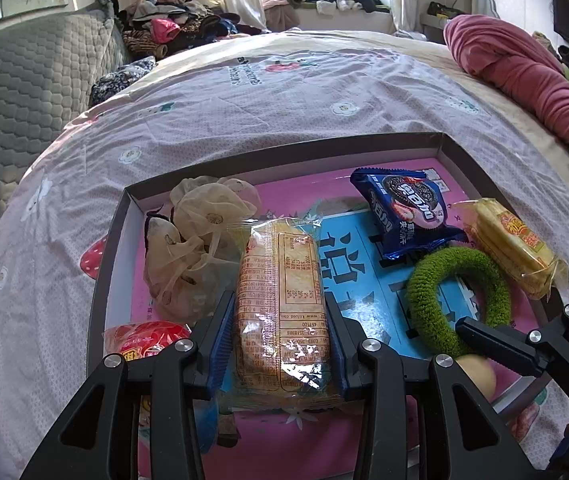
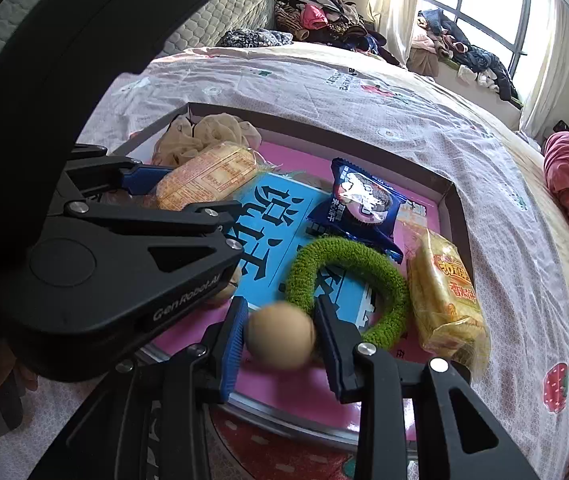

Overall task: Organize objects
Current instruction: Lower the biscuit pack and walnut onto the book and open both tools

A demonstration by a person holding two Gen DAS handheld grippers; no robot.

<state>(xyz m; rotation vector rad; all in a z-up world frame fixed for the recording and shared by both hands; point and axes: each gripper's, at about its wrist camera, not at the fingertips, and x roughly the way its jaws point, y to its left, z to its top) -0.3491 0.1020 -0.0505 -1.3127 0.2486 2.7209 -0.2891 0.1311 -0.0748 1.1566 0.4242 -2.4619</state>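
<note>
Both grippers tilt steeply down over the near part of the shallow tray point(image 1: 460, 148), a dark-rimmed box lid with a pink and blue printed floor that lies on the bedspread point(image 1: 244, 100). The left gripper point(image 1: 280, 332) reaches in over the tray's near edge, and its blue-padded jaws are closed part-way on the sides of a long cracker packet point(image 1: 280, 296) in clear wrapping, label side up; the packet runs away from the camera toward the middle of the tray, its far end beside a bundle of crumpled cream mesh bags point(image 1: 196, 240) in the tray's far left corner. The right gripper point(image 2: 280, 332) comes in at the tray's near right, just beside the left one (whose black frame fills the left of the right wrist view), and its jaws are pressed on a small tan ball point(image 2: 282, 334), blurred in that view, held just over the pink floor. Touching or nearly touching the ball lies a green fuzzy ring point(image 2: 384, 280), flat on the blue print right of the tray's middle. Beyond the ring is a blue cookie packet point(image 1: 404, 212), and along the tray's right wall a second cracker packet point(image 1: 512, 248), yellow with a red label. A red wrapped snack point(image 1: 144, 340) rests at the tray's near left wall.
</note>
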